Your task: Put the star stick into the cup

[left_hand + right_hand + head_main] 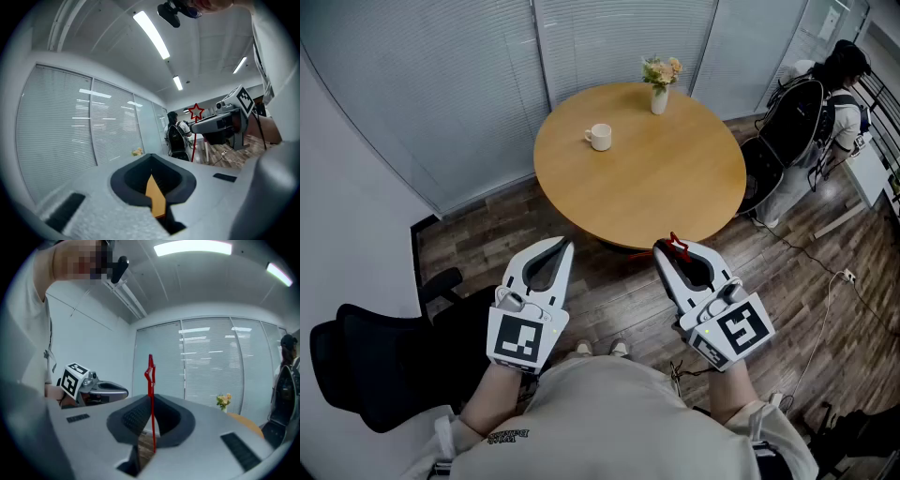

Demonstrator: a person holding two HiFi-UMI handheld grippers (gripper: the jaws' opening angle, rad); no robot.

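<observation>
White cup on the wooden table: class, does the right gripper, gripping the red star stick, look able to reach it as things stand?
Probably yes, once moved closer. The right gripper hangs short of the round wooden table's near edge; bare tabletop lies before the white cup; the flower vase stands aside.

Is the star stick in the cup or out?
Out. The star stick stands clamped in the right gripper, short of the table where the cup sits.
</observation>
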